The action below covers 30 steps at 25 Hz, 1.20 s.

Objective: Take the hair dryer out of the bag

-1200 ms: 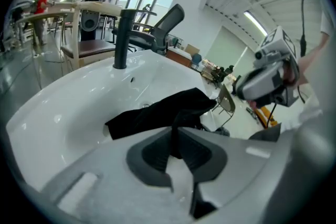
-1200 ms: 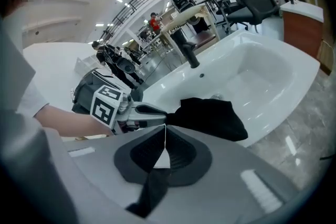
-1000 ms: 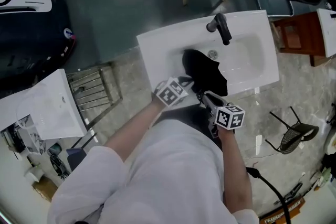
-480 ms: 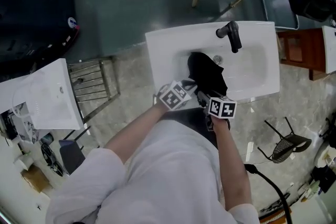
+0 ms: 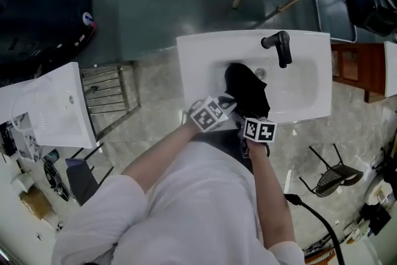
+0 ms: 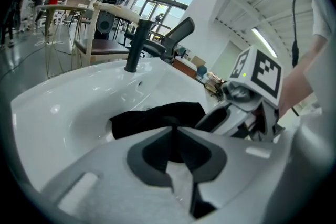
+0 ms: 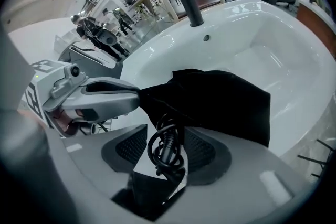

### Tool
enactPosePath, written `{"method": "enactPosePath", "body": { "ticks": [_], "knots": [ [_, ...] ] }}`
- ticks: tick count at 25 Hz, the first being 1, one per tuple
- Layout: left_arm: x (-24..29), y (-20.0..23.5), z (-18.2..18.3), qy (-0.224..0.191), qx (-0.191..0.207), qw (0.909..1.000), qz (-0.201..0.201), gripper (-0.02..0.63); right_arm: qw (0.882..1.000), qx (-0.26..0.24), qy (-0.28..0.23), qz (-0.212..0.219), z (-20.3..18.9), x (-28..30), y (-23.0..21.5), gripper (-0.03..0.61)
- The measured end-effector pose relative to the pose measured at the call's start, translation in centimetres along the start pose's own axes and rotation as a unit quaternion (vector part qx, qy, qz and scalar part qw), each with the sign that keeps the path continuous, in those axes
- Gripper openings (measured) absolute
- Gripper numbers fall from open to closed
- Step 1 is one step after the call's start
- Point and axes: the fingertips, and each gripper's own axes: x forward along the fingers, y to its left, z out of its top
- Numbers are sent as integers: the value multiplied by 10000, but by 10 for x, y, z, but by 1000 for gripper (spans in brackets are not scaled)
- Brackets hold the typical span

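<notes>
On my right gripper (image 7: pixel 167 136) the jaws have just been opening and stand wide around the coiled cord (image 7: pixel 166 157); I should close squarely on the coil and draw it out while my left gripper (image 6: pixel 175 136), pinched on the bag (image 6: pixel 157 115) at its mouth, anchors it. The bag lies in the sink (image 5: pixel 198 59) basin, the hair dryer's body apparently inside, unseen

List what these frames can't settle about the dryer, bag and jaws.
- hair dryer body: seen in no view, presumably inside the black bag. Only a coiled cord shows, between the right gripper jaws, which have just been opening.
- Whether those jaws touch the cord: right gripper view, unclear.
- Jaw tips, head view: under the marker cubes.
- Bag mouth: left gripper view, blocked by the left gripper, shut on the bag.
</notes>
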Motion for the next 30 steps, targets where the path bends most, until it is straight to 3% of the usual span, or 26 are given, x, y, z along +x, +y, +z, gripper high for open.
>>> {"method": "enactPosePath", "body": {
  "ticks": [9, 17, 27, 30],
  "knots": [
    [-5, 2, 1, -145, -180, 9997, 71, 26, 9972, -78, -434, -602, 24, -3, -16, 233],
    [-8, 8, 2, -329, -361, 9986, 178, 21, 9959, -275, -122, -849, 27, 19, -22, 319],
    [-21, 24, -10, -317, -697, 9963, 385, 20, 9911, -372, 972, -824, 17, 52, -22, 285],
    [-25, 27, -14, -332, -746, 9957, 437, 18, 9906, -307, 1091, -760, 18, 51, -21, 281]
  ]
}}
